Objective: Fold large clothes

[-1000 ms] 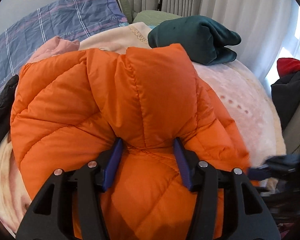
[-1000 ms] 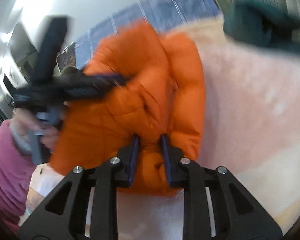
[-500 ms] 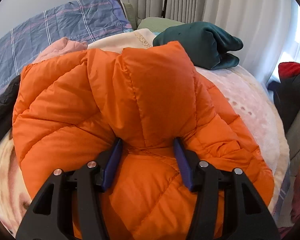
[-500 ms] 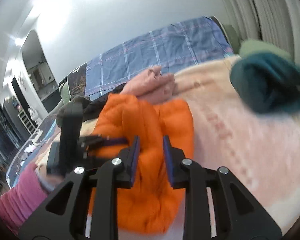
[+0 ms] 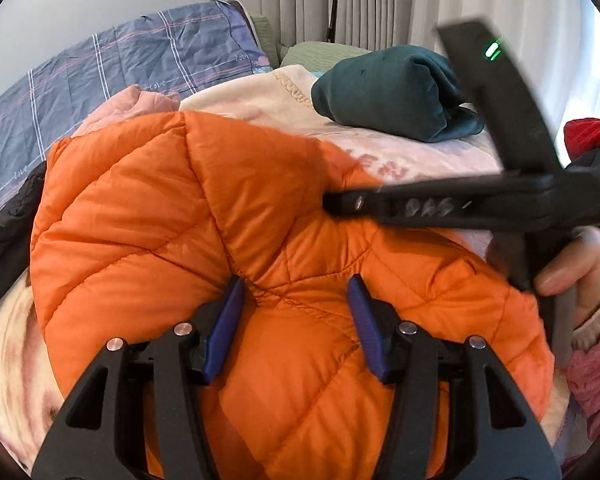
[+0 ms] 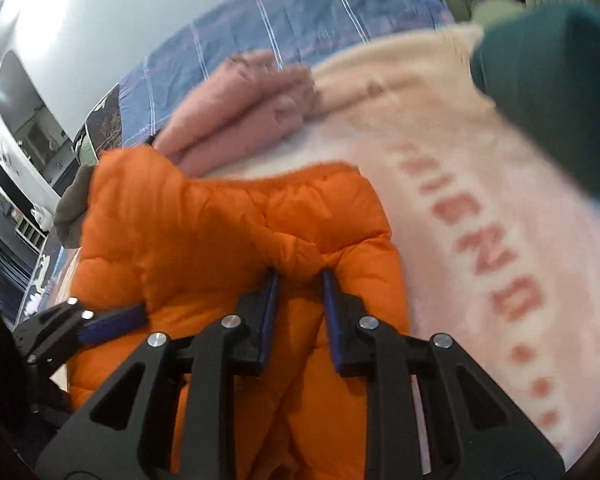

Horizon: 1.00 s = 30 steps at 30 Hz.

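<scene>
Orange quilted down jacket lies bunched on the bed's pale blanket, partway through a fold. The left gripper, about half open, pinches a thick puffy ridge near its middle. The right gripper has a narrower fold between its jaws, which are closing on it. Next, I judge, the right-hand portion must be carried across the left's pinned part and laid flat. Red letters on the blanket are too blurred to read; "love" repeats on the blue checked sheet.
</scene>
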### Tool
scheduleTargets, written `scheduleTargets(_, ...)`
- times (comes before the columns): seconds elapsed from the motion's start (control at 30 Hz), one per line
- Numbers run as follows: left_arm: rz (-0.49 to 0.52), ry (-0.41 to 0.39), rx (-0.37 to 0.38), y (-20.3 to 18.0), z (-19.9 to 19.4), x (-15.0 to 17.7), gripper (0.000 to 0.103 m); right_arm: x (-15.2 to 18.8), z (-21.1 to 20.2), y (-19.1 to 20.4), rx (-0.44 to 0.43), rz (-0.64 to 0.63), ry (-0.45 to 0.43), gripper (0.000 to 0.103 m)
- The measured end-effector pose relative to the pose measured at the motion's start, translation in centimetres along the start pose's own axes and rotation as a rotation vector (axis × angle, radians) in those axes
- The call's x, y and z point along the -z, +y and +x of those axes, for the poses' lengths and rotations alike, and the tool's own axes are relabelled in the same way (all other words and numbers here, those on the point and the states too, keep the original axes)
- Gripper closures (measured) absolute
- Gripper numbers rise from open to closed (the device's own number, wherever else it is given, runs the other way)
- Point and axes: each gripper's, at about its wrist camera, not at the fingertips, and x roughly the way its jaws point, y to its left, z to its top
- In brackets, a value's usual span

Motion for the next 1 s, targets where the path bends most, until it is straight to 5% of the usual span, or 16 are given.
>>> scheduleTargets(0.37, -0.047, -0.031, 0.061, 1.2, -0.5, 0.3, 0.049, 1.0, 0.8, 0.5, 0.051, -0.066, -0.034, 0.082)
scheduleTargets(0.5, -0.164, -0.093, 0.143, 3.8, -3.5, -1.7, 0.061, 1.1, 0.7, 0.7, 0.053, -0.073, -0.044, 0.081)
scheduleTargets(0.63, -0.093, -0.131, 0.000, 5.9, -3.6, -5.6, 0.062, 1.1, 0.6, 0.7, 0.047, -0.071, -0.046, 0.081)
scheduleTargets(0.73, -0.076, 0.039, -0.215, 9.0, 2.5, -5.7, 0.062, 1.1, 0.5, 0.6, 0.041, -0.065, -0.053, 0.081)
scheduleTargets(0.83, -0.169, 0.088, -0.164, 11.1, 5.8, -3.6, 0.061, 1.0, 0.7, 0.7, 0.039, -0.063, -0.049, 0.079)
scheduleTargets(1.0, -0.128, 0.095, -0.194, 10.5, 6.7, -2.6, 0.061, 1.2, 1.2, 1.5, 0.081, -0.105, -0.057, 0.079)
